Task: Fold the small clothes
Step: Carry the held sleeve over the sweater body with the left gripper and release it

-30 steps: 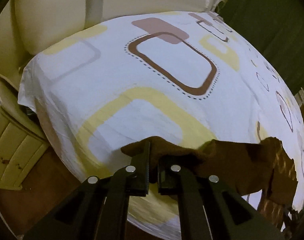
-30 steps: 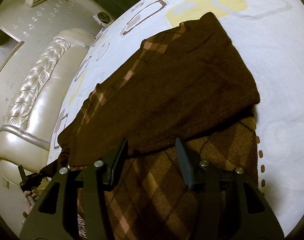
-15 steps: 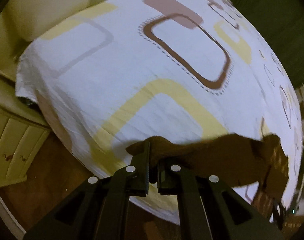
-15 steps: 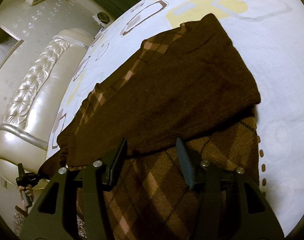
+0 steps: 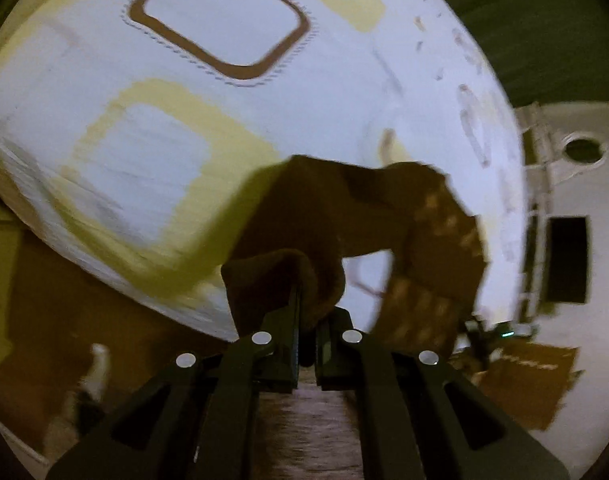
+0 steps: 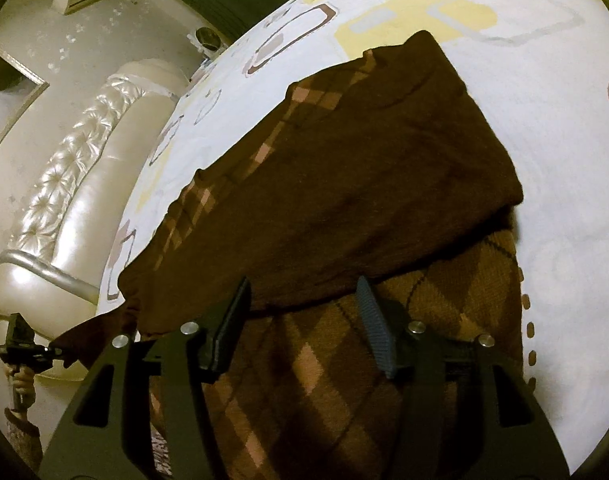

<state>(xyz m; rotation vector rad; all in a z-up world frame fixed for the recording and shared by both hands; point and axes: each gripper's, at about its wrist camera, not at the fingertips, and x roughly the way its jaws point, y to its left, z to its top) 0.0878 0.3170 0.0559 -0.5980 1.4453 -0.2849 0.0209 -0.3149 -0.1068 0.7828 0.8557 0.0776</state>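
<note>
The brown argyle sweater (image 6: 344, 208) lies on the bed (image 6: 564, 160), on its white sheet printed with yellow and brown rounded squares; in the right wrist view one plain dark panel is already folded across the patterned body, running from 8 o'clock up to 1 o'clock, while the diamond-patterned part shows bare below it toward 5 o'clock; the left tongs (image 5: 307, 322) are pressed together on a bunched end of dark knit, which I take for a sleeve or a corner of the same garment, lifted clear of the sheet near the bed's edge, with the cloth trailing away toward 2 o'clock; the same tongs show small at 8 o'clock in the right wrist view (image 6: 58, 350), the cloth drawn taut from the sweater to them; the right tongs (image 6: 304, 320) are spread and hold nothing, hovering low over the folded edge, and whether they touch it I cannot tell; by my judgement the fold is perhaps halfway: one side is laid in, the lifted piece is yet to be carried over and laid flat, and the lower part is left to be doubled up.
</note>
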